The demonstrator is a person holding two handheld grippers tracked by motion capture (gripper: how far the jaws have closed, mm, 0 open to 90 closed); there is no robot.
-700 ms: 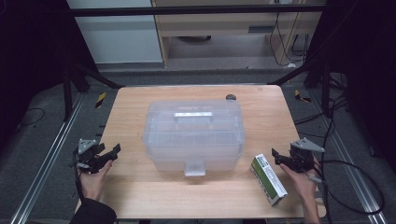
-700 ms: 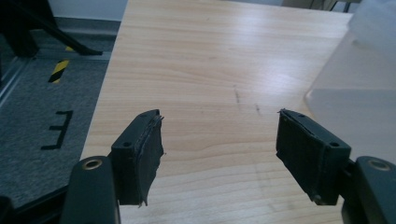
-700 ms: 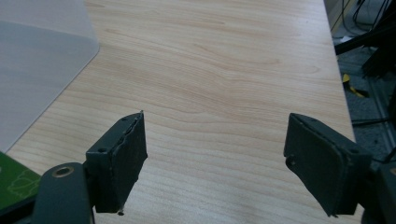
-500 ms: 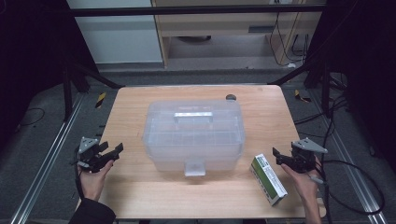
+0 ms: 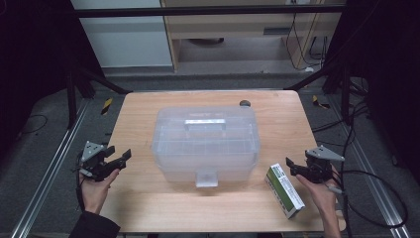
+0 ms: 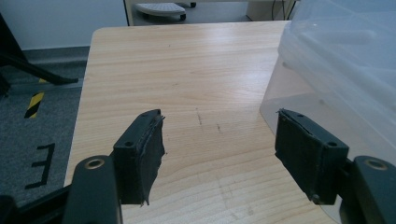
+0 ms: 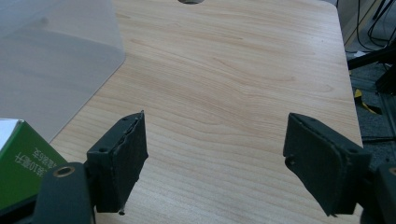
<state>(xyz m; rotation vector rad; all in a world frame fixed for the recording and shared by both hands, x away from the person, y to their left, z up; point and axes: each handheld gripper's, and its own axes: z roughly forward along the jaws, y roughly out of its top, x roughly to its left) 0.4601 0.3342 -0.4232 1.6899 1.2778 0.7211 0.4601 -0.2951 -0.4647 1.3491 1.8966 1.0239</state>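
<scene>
Tongs stood wide open and empty on both sides: the left tongs (image 5: 116,159) hovered at the table's (image 5: 148,208) left edge, the right tongs (image 5: 292,167) just beside the green box (image 5: 284,190) at the front right. Between them sat the clear storage bin (image 5: 205,141), lid on. Risk, as I judged it: the box lay near the front edge, so a clumsy nudge from the right tongs might push it off. Box lettering was too small to read; the bin's contents stayed unclear through its cloudy walls.
</scene>
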